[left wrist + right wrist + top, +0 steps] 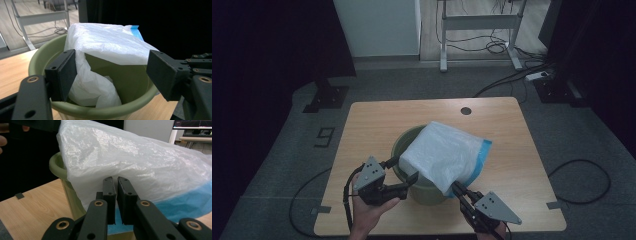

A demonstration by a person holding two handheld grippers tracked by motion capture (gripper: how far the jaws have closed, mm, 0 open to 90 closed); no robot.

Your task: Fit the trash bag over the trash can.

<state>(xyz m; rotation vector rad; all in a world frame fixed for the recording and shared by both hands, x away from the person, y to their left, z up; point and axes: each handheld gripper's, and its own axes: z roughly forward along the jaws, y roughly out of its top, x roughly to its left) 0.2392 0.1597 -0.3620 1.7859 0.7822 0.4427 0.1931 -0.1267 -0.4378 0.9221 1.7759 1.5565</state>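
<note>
Bin (404, 145) near table's (362, 130) front edge, mid. Bag (447, 152) half lined: part tucked inside, rest draped over right rim. L gripper (403, 169) released, jaws astride near rim. R gripper (458, 189) clenched, prob. pinching bag hem. Left: spread mouth round rim.

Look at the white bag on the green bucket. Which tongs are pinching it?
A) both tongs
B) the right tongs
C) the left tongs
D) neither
B: the right tongs are squeezed together on the edge of the white bag, while the left tongs stand wide open at the rim of the green bucket, pressing nothing.
</note>
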